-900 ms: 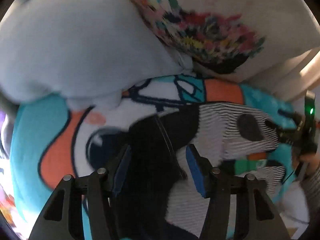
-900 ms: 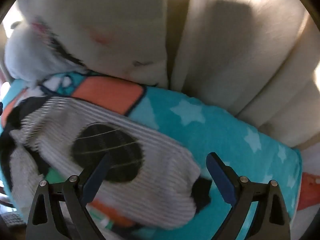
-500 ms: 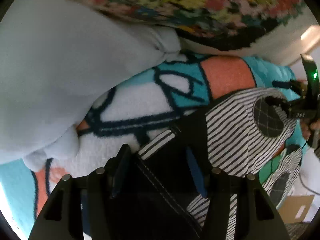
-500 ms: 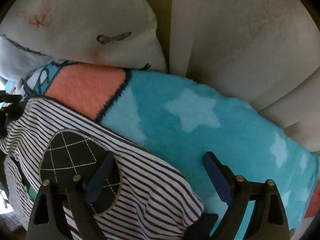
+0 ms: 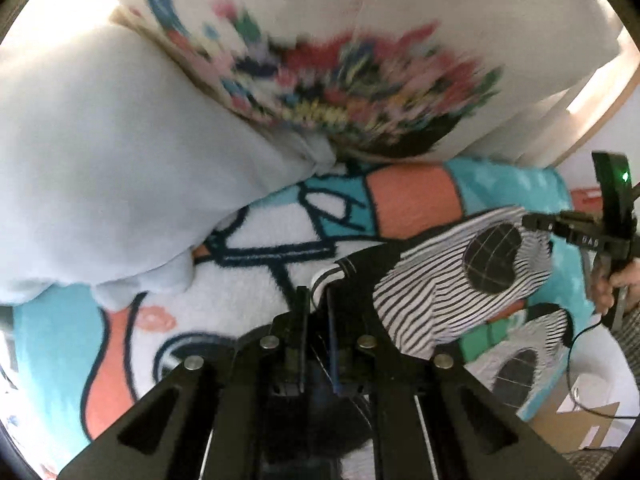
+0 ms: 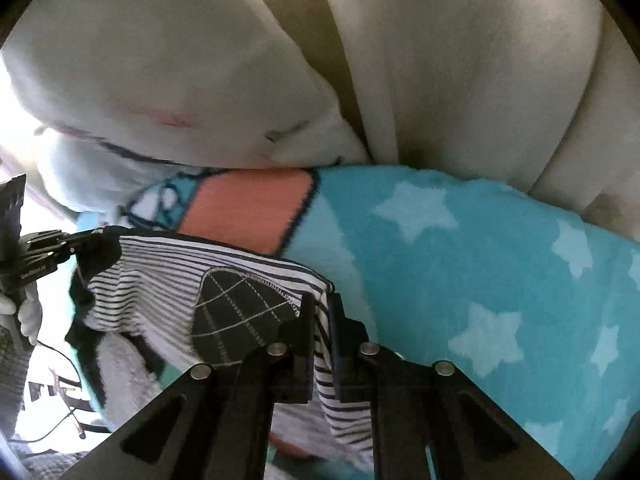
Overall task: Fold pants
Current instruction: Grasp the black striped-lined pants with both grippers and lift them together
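Both grippers, left gripper (image 5: 316,304) and right gripper (image 6: 320,316), pinching black-and-white striped cotton pants (image 5: 440,292) tight; keeping edge taut, level while folding over blue fleece blanket (image 6: 460,280).

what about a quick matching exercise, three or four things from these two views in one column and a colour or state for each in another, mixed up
Things:
1. left gripper
2. pants
3. blanket
4. pillow

Descriptions:
a. turquoise with pale stars
b. black and white stripes with a dark quilted patch
c. white with a blurred multicoloured flower print
d. shut on a dark edge of fabric

Pairs: 1-d, 2-b, 3-a, 4-c
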`<state>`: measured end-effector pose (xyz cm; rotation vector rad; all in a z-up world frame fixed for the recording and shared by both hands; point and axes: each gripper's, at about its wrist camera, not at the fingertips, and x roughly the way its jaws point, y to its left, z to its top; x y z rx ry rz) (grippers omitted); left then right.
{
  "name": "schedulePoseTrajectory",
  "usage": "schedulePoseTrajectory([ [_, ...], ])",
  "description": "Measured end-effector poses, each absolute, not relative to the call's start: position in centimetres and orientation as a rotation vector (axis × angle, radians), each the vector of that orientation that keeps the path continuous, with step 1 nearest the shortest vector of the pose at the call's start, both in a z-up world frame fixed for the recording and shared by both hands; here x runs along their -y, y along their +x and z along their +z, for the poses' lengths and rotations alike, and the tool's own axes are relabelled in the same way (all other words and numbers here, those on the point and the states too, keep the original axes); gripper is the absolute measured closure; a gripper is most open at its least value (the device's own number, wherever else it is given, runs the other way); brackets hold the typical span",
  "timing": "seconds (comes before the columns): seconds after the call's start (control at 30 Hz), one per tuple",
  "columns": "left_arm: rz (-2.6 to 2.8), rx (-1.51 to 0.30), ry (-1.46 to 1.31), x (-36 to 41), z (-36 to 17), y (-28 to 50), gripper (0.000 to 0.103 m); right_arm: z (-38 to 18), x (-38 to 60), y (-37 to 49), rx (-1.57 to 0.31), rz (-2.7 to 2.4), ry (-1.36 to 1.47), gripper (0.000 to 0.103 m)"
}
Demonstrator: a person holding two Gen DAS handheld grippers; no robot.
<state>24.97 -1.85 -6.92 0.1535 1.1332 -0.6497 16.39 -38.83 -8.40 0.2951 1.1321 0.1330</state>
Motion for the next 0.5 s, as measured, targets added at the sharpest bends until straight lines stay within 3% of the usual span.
schedulePoseTrajectory([
  [0.27, -0.573, -1.078, 0.091, -1.4, -5.1, 17.3, 0.095, -6.0, 31.9, 8.6, -1.116, 0.195, 0.289, 0.096],
  [0.5, -0.446, -1.196, 0.005, -4.5, -11.1, 10.4, 0.094, -11.8, 29.6, 0.7, -1.254, 0.245, 0.383, 0.096],
])
